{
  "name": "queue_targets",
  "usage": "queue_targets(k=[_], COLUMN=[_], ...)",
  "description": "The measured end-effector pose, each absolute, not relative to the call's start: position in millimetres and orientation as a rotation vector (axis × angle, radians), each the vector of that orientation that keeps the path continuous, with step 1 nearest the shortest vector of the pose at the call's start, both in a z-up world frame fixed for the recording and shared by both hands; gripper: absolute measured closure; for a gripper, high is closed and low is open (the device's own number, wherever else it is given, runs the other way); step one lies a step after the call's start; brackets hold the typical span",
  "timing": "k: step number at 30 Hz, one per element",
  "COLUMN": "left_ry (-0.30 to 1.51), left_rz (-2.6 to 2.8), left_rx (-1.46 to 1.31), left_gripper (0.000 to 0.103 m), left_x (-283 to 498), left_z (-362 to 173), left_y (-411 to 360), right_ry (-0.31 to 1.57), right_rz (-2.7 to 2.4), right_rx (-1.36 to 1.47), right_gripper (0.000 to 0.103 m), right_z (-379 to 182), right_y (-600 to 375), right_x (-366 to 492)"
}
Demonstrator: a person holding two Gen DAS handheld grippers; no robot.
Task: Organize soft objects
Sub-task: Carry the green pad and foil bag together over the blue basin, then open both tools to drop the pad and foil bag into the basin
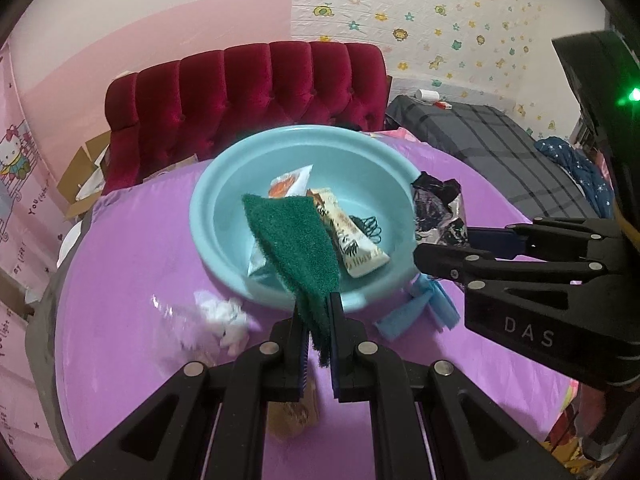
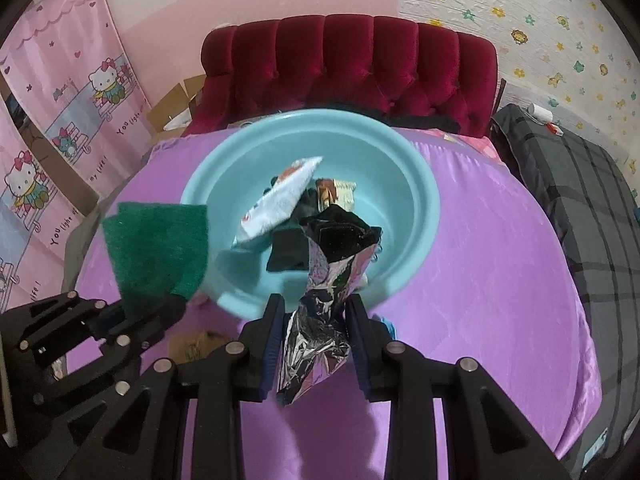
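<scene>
Left tool [image 1: 318,312] clenched nearly to touching on a green scouring pad [image 1: 294,240], pinched at its lower corner; pad rising out of the narrow gap and fanning over the near rim of a light blue basin [image 1: 208,200]; in the right wrist view, same pad [image 2: 160,244] spread wide beside the basin's left rim, with the left tool [image 2: 160,312] below it.

Right tool [image 2: 314,328] held partly apart, clamped on a crumpled silver and black foil wrapper [image 2: 320,320]; pads pressing the wrapper's crinkled sides, upper end sticking up over the basin's near rim [image 2: 400,280], lower end hanging below the fingers; in the left wrist view, right tool [image 1: 444,248] reaching in from the right, wrapper [image 1: 438,212] just beside the basin's right rim.

Basin standing toward the far edge of a bench [image 1: 140,260] draped in purple cloth; inside the basin, a white packet with orange print [image 1: 290,182], a beige printed packet [image 1: 352,240] and a black hair tie [image 1: 370,228]; something dark under the packets, too unclear to name.

On the bench outside the basin: a white crumpled tissue [image 1: 224,320] near the front left of the basin, blurred; a blue folded cloth [image 1: 416,312] touching the basin's near right rim; a brownish item [image 1: 290,412] under the left tool, mostly hidden.

Red tufted chair back [image 1: 248,92] beyond the bench's far edge.
</scene>
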State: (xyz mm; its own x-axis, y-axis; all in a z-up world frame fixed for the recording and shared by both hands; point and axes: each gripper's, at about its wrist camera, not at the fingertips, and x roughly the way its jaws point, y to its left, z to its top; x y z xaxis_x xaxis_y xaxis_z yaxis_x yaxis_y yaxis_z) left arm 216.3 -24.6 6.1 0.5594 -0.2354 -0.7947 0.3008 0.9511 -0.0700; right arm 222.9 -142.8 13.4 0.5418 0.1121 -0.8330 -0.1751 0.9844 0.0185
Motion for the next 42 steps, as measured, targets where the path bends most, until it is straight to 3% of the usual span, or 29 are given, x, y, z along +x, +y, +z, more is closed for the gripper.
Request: queue_targets(k=[28, 42], left_ry=[0.967, 0.996], left_rz=[-0.318, -0.309], left_rx=[0.092, 0.133], left_gripper=[0.094, 0.093], left_x=[339, 362], left_z=[-19, -39], left_y=[-40, -44], right_ry=[1.025, 1.055], right_rz=[0.218, 0.226], right_rx=[-0.029, -0.009], right_gripper=[0.069, 0.065], right_z=[-10, -27], right_y=[-154, -157], right_x=[359, 387])
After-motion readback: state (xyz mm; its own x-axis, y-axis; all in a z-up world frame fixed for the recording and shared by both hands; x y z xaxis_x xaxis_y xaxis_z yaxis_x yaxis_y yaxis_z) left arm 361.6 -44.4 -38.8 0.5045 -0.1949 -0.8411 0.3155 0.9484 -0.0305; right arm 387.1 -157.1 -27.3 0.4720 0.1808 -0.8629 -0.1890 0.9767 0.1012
